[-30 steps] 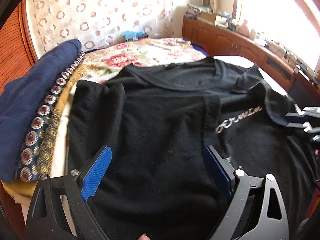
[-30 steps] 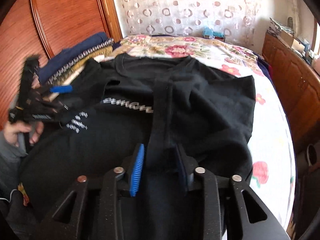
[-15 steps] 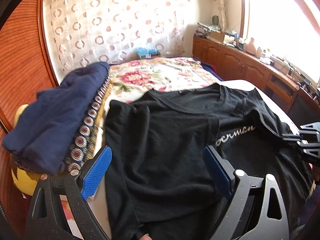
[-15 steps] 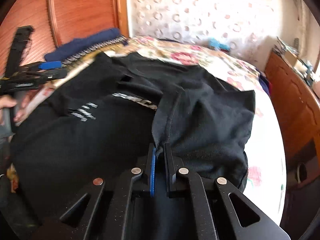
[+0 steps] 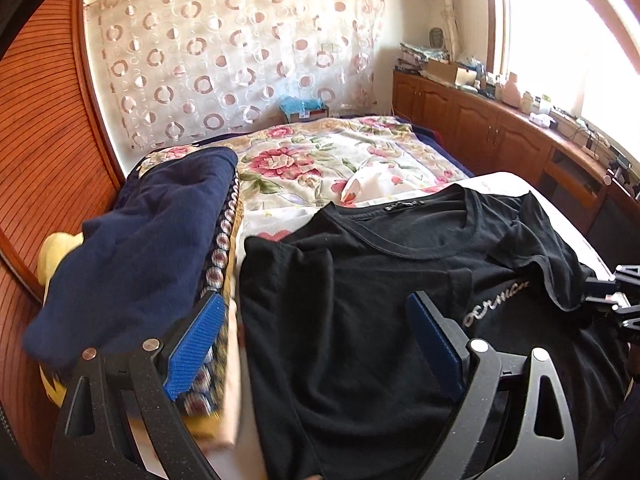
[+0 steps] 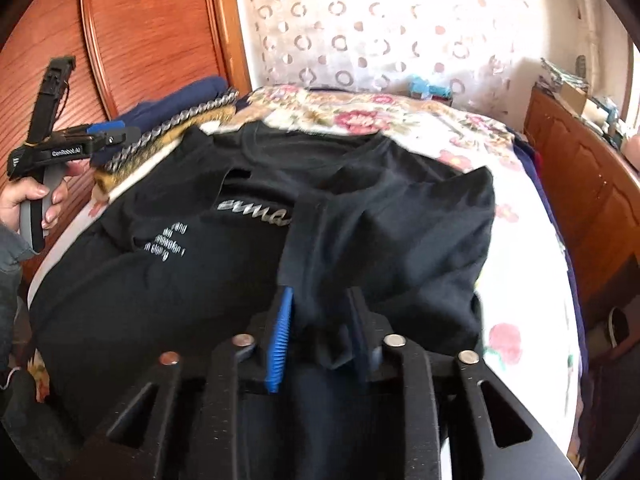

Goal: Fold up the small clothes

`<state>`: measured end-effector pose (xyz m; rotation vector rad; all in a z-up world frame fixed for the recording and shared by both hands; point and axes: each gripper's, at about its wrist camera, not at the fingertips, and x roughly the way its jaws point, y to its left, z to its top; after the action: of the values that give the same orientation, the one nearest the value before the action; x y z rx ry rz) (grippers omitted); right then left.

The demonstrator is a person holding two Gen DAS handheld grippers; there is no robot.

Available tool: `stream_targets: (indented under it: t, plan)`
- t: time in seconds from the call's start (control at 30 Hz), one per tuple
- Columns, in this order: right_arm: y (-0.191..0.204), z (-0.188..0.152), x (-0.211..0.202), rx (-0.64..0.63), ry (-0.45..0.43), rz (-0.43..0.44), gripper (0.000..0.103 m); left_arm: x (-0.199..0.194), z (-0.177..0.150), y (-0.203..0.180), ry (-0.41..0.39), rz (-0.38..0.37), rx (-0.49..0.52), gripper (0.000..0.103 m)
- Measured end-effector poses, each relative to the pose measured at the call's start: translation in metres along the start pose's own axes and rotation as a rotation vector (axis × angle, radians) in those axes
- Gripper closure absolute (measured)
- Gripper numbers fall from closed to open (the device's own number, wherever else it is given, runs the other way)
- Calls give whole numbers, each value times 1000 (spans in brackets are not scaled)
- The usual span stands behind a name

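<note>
Where the left wrist view looks down the bed [image 5: 320, 168], the left gripper [image 5: 316, 340] hangs with its jaws spread wide and nothing between them, above the black T-shirt [image 5: 360, 320] lying flat beside a stack of folded clothes [image 5: 132, 248]. In the right wrist view, the right gripper [image 6: 316, 332] has just been opening; a ridge of the shirt's folded side still sits between its pads, which appear not to press it. The shirt looks light, limp and prone to bunching, so hems, shoulder seams or doubled edges seem the surest places to pinch.
</note>
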<state>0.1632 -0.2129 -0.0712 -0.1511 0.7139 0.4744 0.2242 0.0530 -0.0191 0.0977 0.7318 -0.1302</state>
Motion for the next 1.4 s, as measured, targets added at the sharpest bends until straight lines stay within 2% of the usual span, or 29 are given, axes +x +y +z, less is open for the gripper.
stream_targets:
  t: [0.07, 0.1, 0.23, 0.53, 0.73, 0.87, 0.9, 0.93, 1.0, 1.03, 1.07, 1.13, 1.23, 1.33, 1.4]
  plan:
    - [-5, 3, -3, 5, -23, -5, 63, 9, 10, 3, 29, -3, 24, 18]
    - [-9, 6, -5, 8, -33, -11, 62, 15, 15, 3, 48, -5, 41, 19]
    - [-33, 16, -8, 27, -64, -52, 60, 44, 33, 2, 147, -18, 101, 37]
    - [-85, 42, 11, 58, -64, -118, 58, 100, 60, 3, 338, 85, 240, 58]
    - [-91, 52, 26, 58, -69, -100, 58, 126, 58, 6, 448, 96, 272, 59]
    - [-94, 55, 37, 50, -62, -89, 58, 138, 53, 5, 487, 117, 302, 60]
    - [-95, 56, 39, 45, -61, -88, 58, 141, 52, 5, 492, 122, 311, 61]
    - [-98, 57, 42, 41, -58, -87, 58, 142, 51, 4, 496, 134, 324, 68]
    - [-101, 60, 46, 38, -53, -90, 58, 143, 50, 4, 498, 157, 352, 82]
    - [-103, 61, 47, 37, -51, -91, 58, 142, 49, 5, 493, 160, 358, 94]
    - [-105, 62, 49, 35, -50, -93, 58, 141, 49, 6, 491, 158, 361, 98]
    - [-107, 63, 50, 36, -46, -101, 58, 136, 50, 6, 465, 158, 375, 100]
    - [-110, 65, 52, 37, -38, -114, 58, 116, 61, 15, 385, 175, 334, 100]
    - [-113, 67, 57, 39, -21, -134, 48, 87, 75, 30, 294, 165, 260, 100]
    - [-115, 70, 63, 42, -2, -129, 47, 74, 78, 34, 258, 165, 244, 100]
